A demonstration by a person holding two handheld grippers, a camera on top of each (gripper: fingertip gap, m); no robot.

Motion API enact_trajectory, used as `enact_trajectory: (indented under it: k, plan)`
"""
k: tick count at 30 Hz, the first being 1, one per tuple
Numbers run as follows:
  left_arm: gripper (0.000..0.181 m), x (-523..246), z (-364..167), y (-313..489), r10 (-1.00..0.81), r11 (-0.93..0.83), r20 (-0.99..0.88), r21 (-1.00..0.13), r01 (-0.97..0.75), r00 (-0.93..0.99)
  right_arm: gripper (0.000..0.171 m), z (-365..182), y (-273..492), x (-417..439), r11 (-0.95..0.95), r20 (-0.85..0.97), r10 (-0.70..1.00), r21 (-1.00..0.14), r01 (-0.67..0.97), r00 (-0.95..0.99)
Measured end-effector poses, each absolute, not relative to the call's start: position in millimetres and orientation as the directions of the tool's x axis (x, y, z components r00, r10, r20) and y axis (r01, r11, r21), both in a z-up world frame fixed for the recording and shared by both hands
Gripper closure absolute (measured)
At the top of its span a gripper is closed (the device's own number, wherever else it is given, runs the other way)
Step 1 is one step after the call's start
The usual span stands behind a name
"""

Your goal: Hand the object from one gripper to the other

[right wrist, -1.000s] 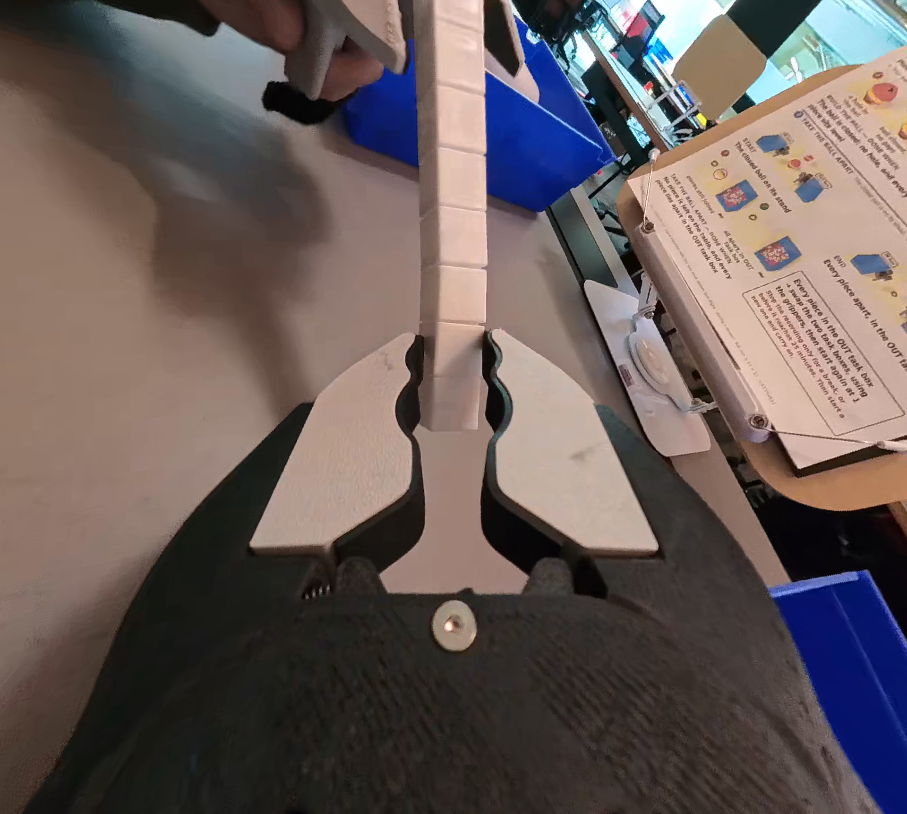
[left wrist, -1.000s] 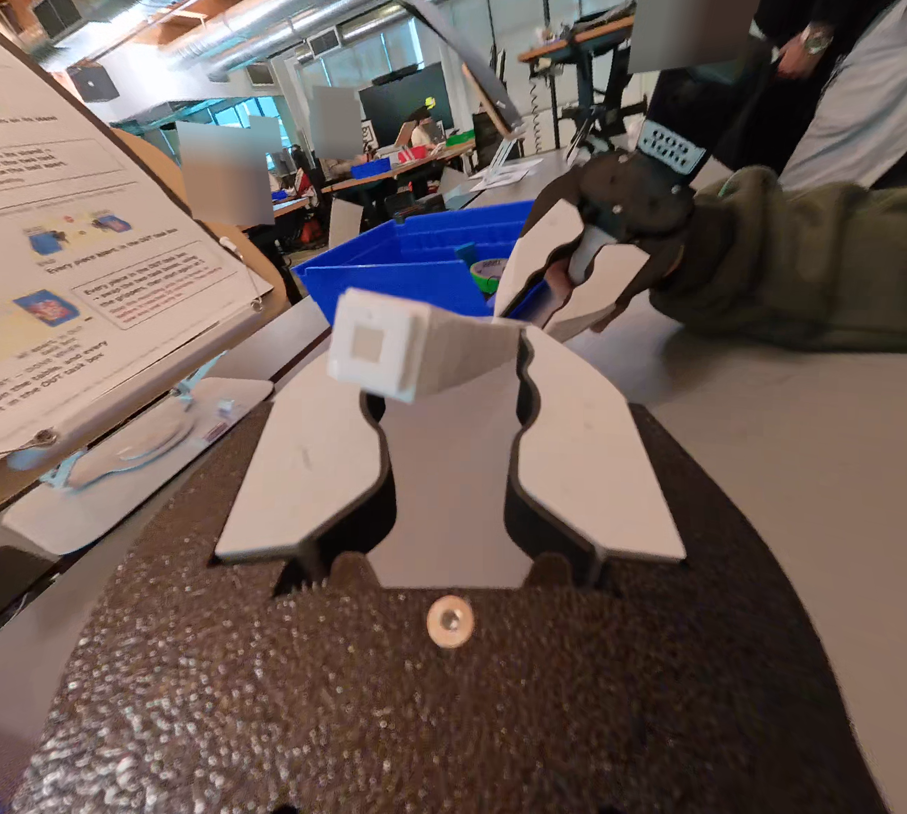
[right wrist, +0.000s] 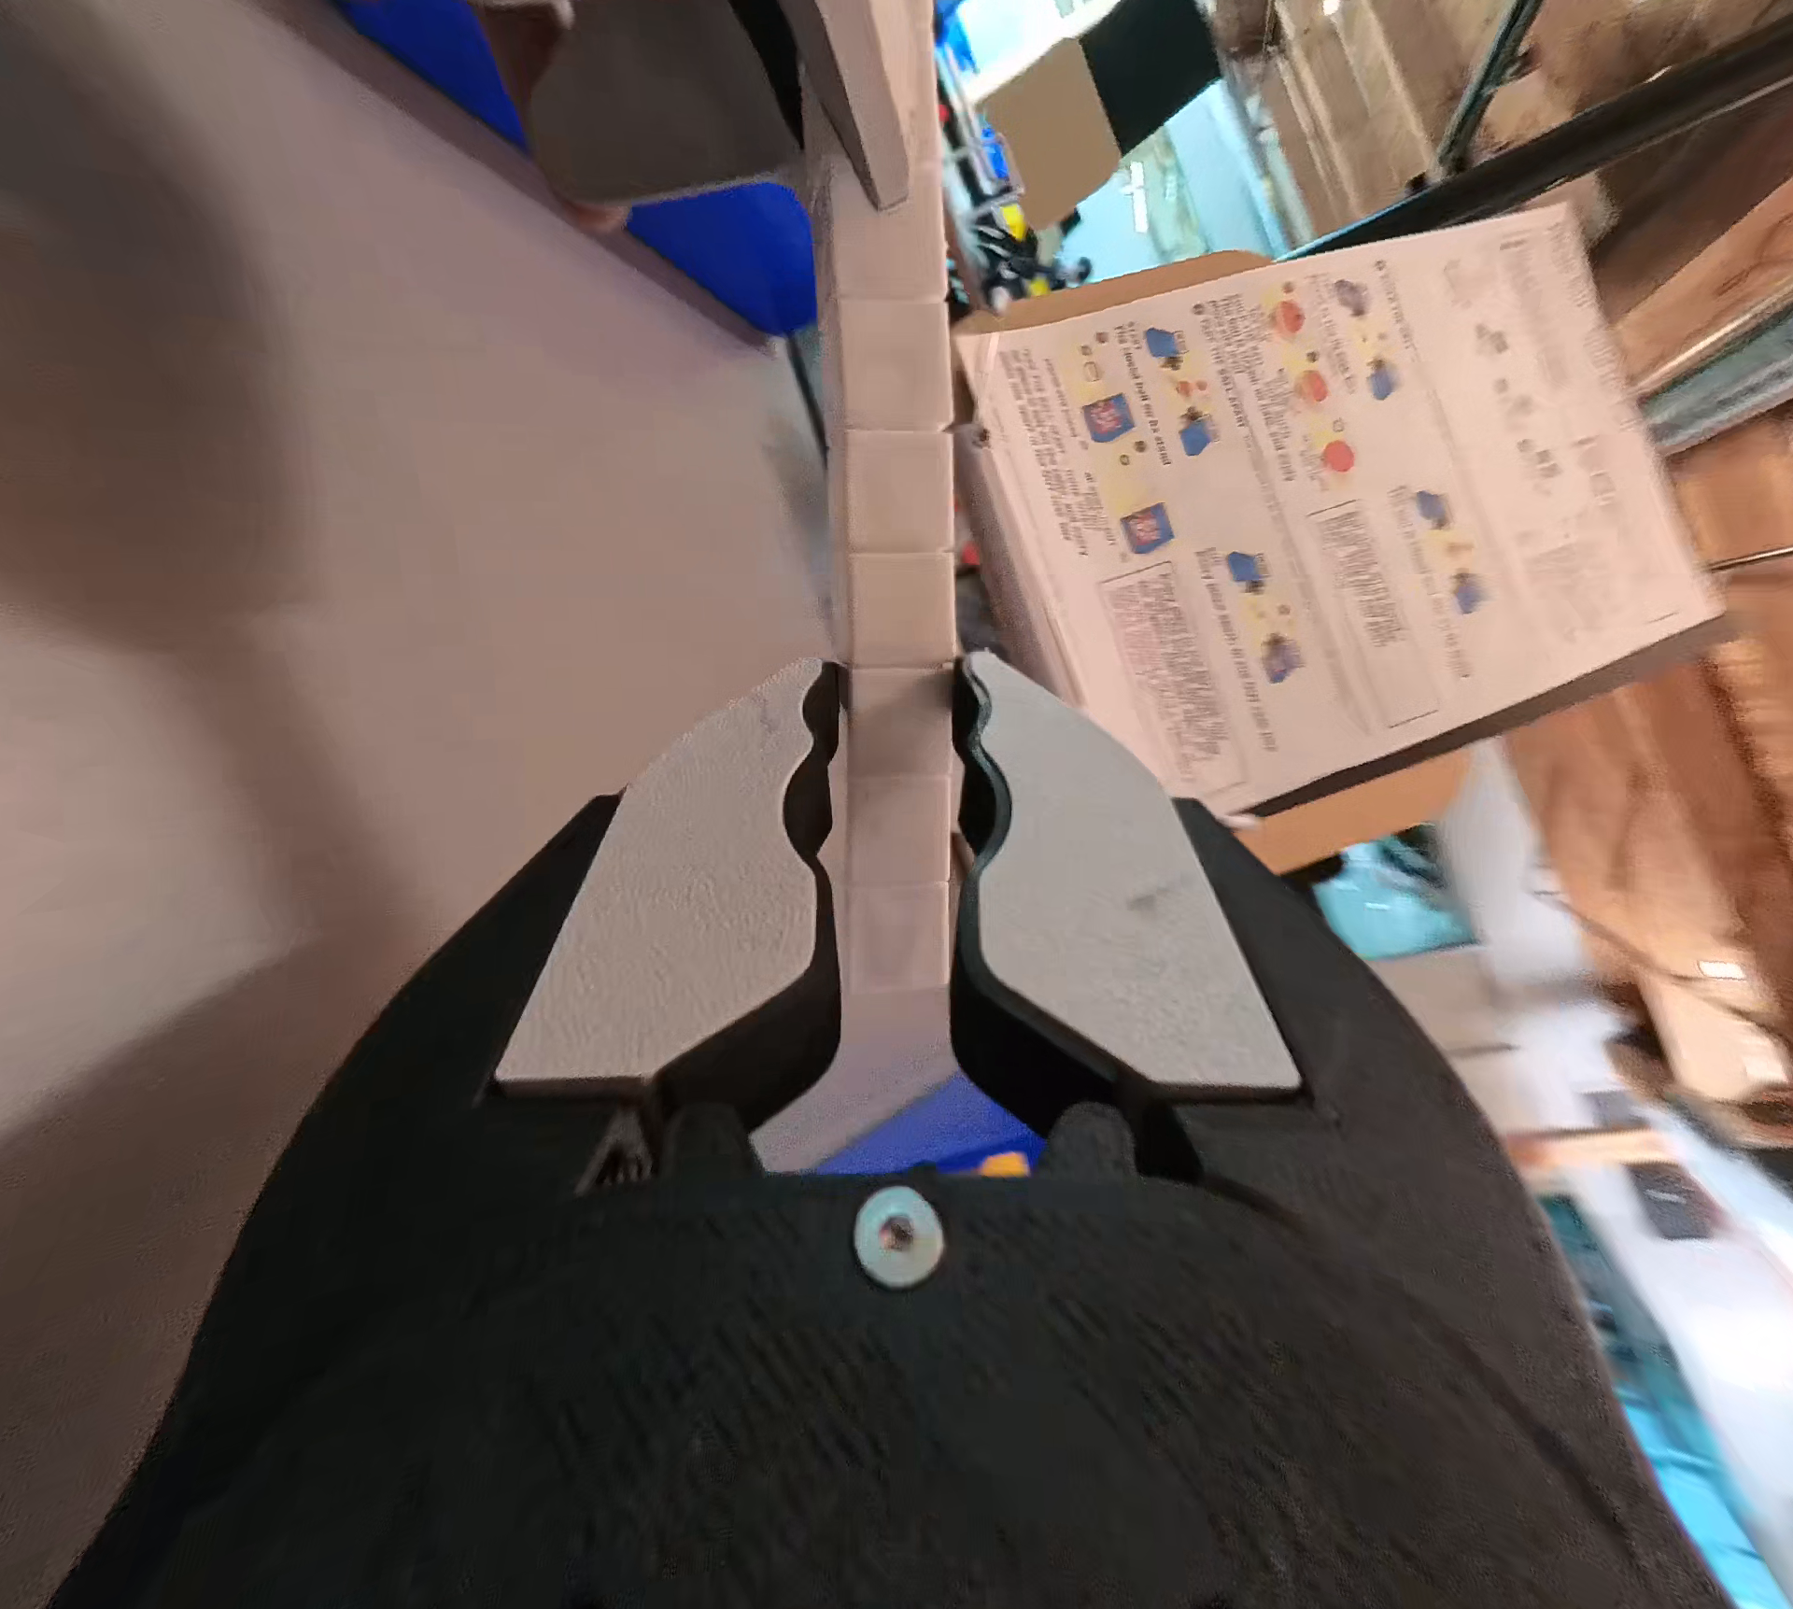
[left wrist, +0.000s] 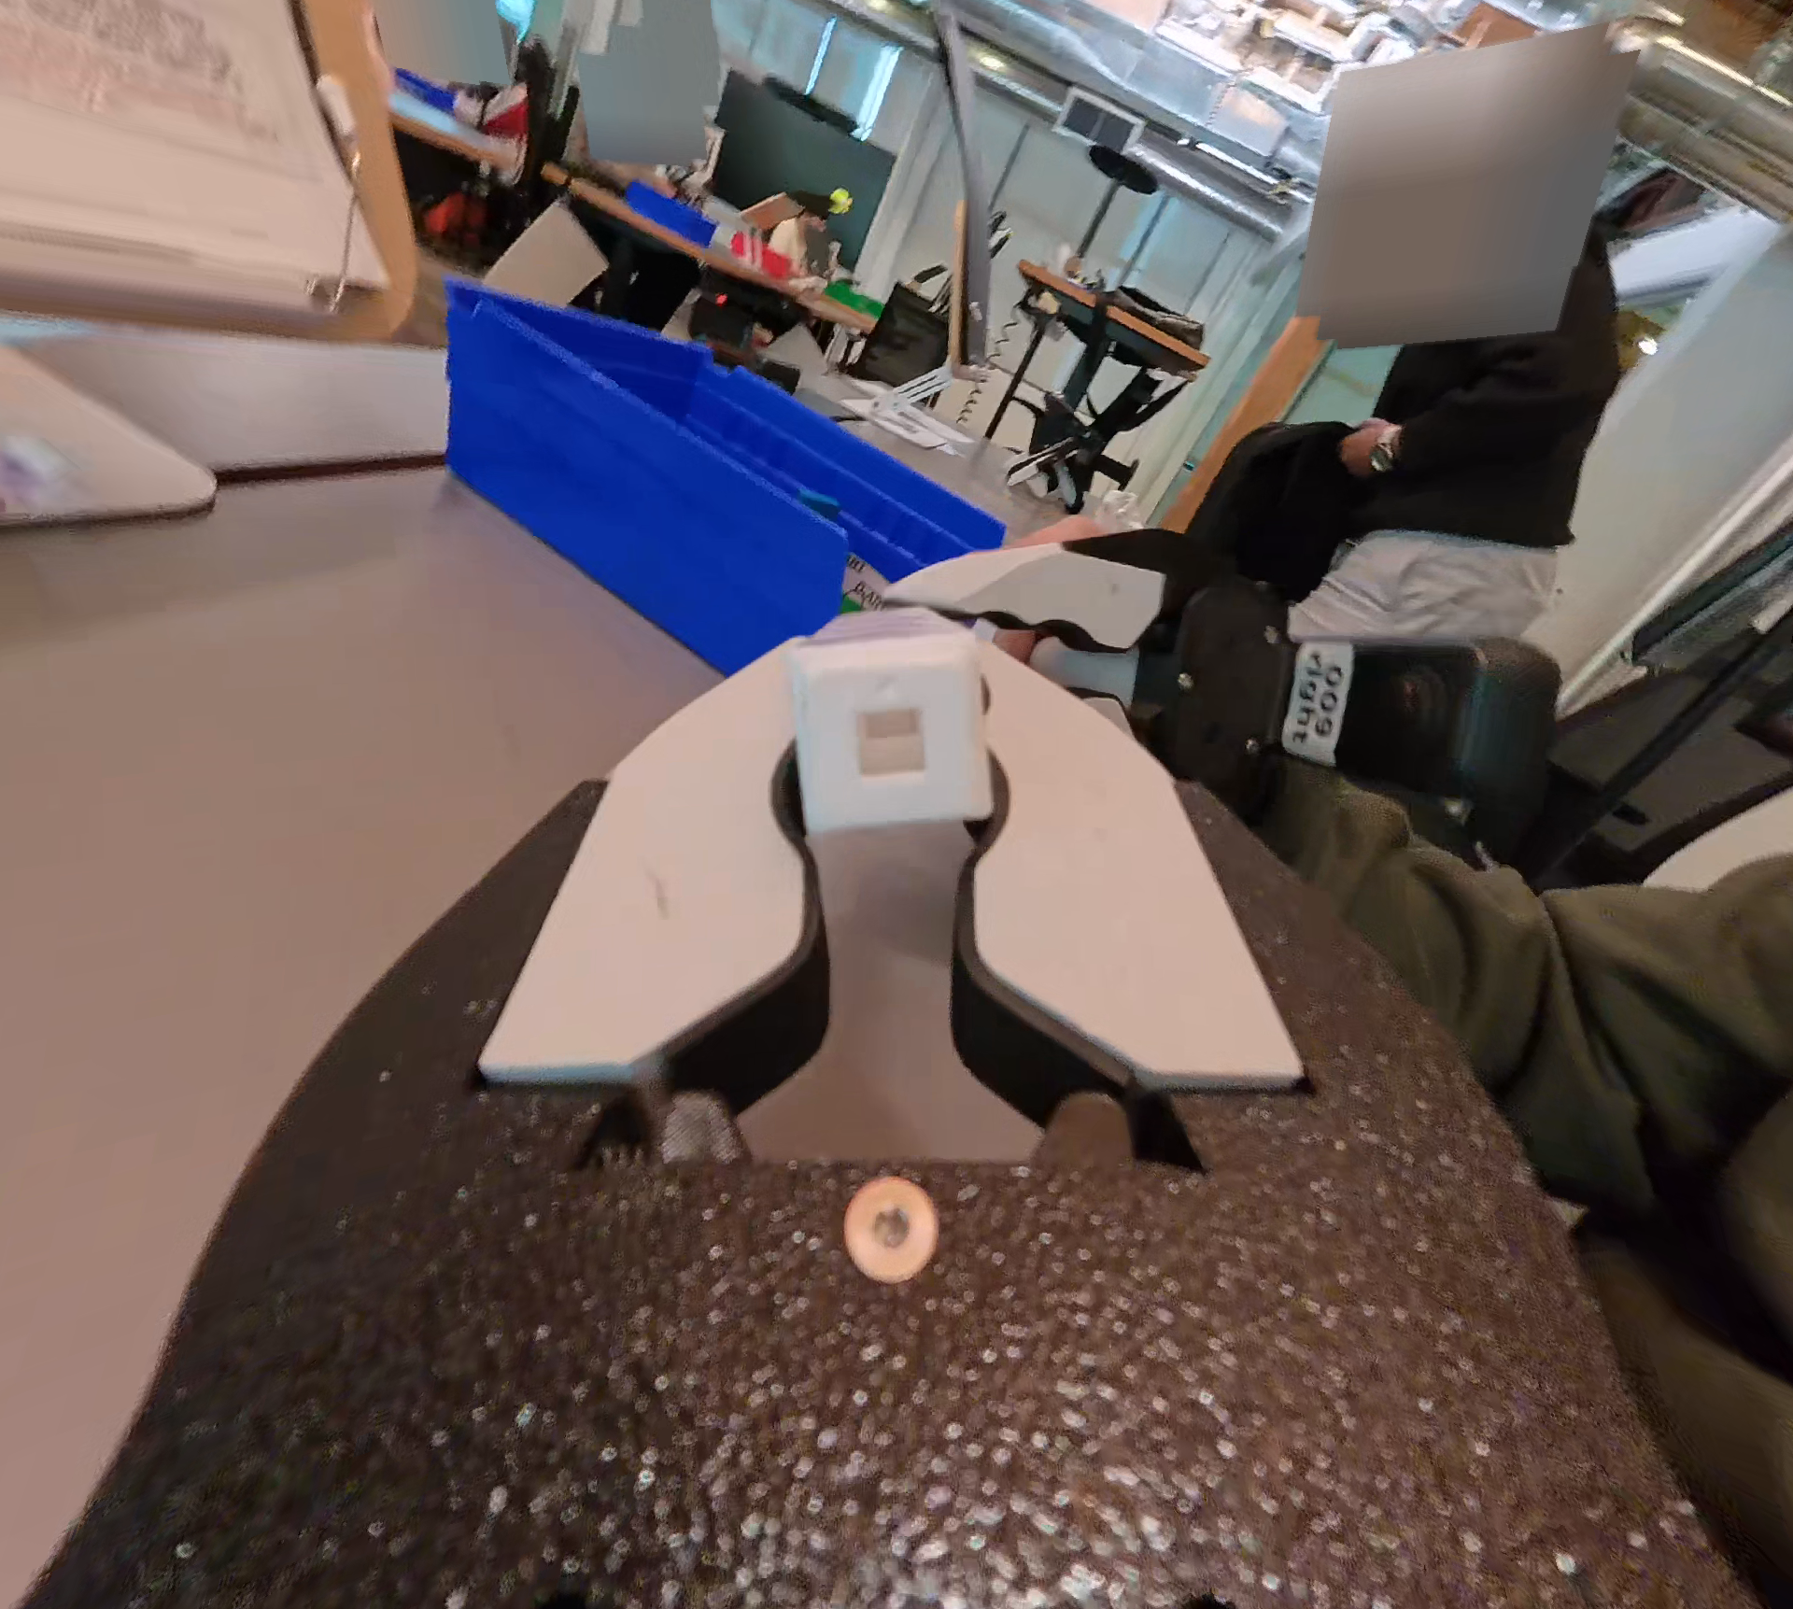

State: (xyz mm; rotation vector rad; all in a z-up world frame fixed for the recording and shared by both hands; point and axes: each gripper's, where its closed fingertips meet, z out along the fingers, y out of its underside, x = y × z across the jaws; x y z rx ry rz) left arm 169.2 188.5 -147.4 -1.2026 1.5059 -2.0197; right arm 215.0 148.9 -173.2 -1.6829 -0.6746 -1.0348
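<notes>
While both claws pinch white bar, table edge near.

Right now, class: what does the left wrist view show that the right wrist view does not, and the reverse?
Left only: the bar's square end face with its recess, and a standing person.
Right only: the bar's segmented length, and the pictures on the sheet.
Both: the bar between the fingers of the left gripper and the right gripper, the blue bin, the table.
</notes>
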Motion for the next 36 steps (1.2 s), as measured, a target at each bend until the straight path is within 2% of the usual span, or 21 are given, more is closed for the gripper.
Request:
enact_trajectory:
  k: [3,6,8,12,16,20,21,27,29,31,32,34,36]
  plan:
    - [0.131,163,-138,186,-0.723,-0.297,0.276,-0.952,-0.075,-0.633,0.149,-179,150,200,-0.254,0.731,0.039,-0.652,0.714,0.681]
    - [0.117,153,-138,177,-0.705,-0.185,0.141,-0.983,-0.012,-0.695,0.149,-188,149,175,-0.200,0.438,0.226,-0.853,0.481,0.870]
    - [0.115,145,-137,169,-0.673,-0.150,0.081,-0.988,0.029,-0.735,0.149,-189,145,155,-0.189,0.219,0.368,-0.934,0.303,0.904]
    - [0.121,128,-134,152,-0.588,-0.112,-0.016,-0.989,0.100,-0.809,0.149,-181,133,124,-0.228,-0.111,0.567,-0.973,0.026,0.816]
    - [0.133,111,-136,140,-0.496,-0.038,-0.098,-0.990,0.134,-0.863,0.150,-177,129,117,-0.283,-0.277,0.614,-0.951,-0.122,0.739]
    - [0.136,116,-162,147,-0.523,0.175,-0.164,-0.981,0.083,-0.837,0.150,-184,124,119,-0.324,-0.284,0.614,-0.941,-0.093,0.736]
    - [0.143,117,-167,150,-0.524,0.209,-0.175,-0.975,0.073,-0.834,0.150,-187,125,122,-0.329,-0.273,0.597,-0.941,-0.079,0.754]
    - [0.150,116,-176,147,-0.502,0.236,-0.110,-0.972,-0.014,-0.858,0.150,-199,125,124,-0.352,-0.235,0.589,-0.936,-0.016,0.774]
    - [0.150,119,-171,146,-0.515,0.164,-0.039,-0.985,-0.054,-0.856,0.147,-202,132,129,-0.308,-0.128,0.549,-0.950,0.057,0.826]
    - [0.150,125,-164,150,-0.540,0.079,0.031,-0.993,-0.088,-0.841,0.121,-200,140,142,-0.233,0.049,0.458,-0.957,0.173,0.888]
    - [0.150,129,-158,155,-0.564,0.032,0.055,-0.996,-0.088,-0.824,0.116,-198,142,149,-0.202,0.146,0.408,-0.948,0.245,0.901]
    - [0.150,136,-146,166,-0.604,-0.076,0.111,-0.994,-0.082,-0.789,0.113,-196,145,160,-0.168,0.298,0.321,-0.916,0.363,0.899]
    - [0.150,142,-135,178,-0.635,-0.186,0.180,-0.980,-0.077,-0.751,0.116,-194,149,164,-0.157,0.374,0.278,-0.891,0.426,0.885]
